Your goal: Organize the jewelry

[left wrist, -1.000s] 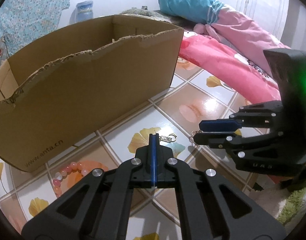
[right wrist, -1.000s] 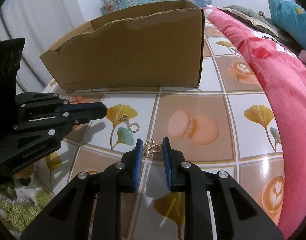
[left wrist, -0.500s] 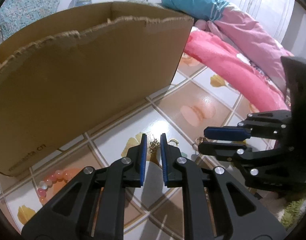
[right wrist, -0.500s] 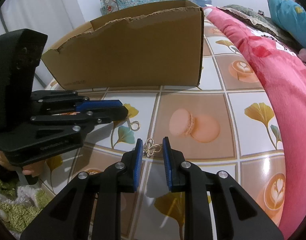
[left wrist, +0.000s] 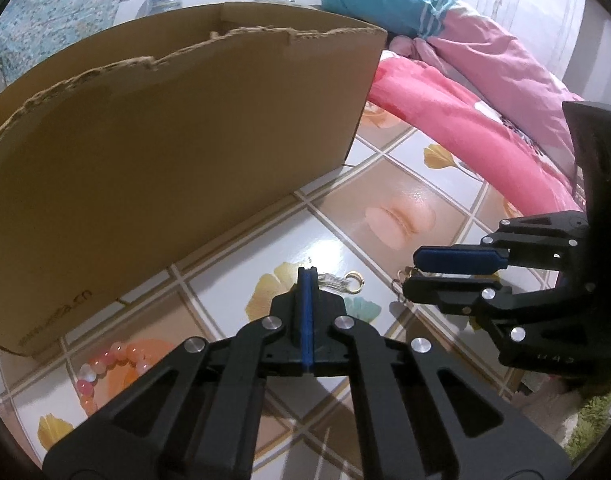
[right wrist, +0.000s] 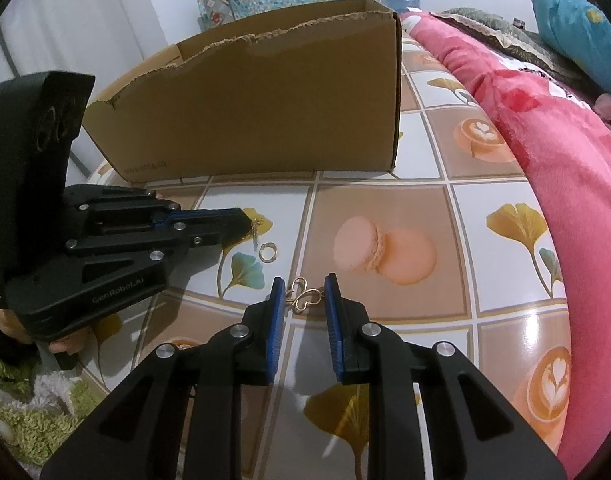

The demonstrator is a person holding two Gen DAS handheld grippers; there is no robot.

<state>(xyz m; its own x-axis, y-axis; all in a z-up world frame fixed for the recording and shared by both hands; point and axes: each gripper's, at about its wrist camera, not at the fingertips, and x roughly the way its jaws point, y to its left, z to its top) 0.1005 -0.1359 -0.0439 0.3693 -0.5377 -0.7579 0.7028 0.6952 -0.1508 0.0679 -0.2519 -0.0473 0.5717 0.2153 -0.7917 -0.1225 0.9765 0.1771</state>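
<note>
The left gripper (left wrist: 307,276), spread half a second ago, is now pressed together on the silver earring (right wrist: 256,236), so that piece looks ready for the cardboard box (right wrist: 265,92). The right gripper (right wrist: 304,294) stays spread around the gold earring (right wrist: 303,295) on the counter (right wrist: 425,208).

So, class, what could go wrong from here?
The left gripper is shut and seems to pinch only the end of the hoop earring; it could slip out when lifted. The right gripper is open around the thin gold heart charm, which lies flat; closing may skid it away.
</note>
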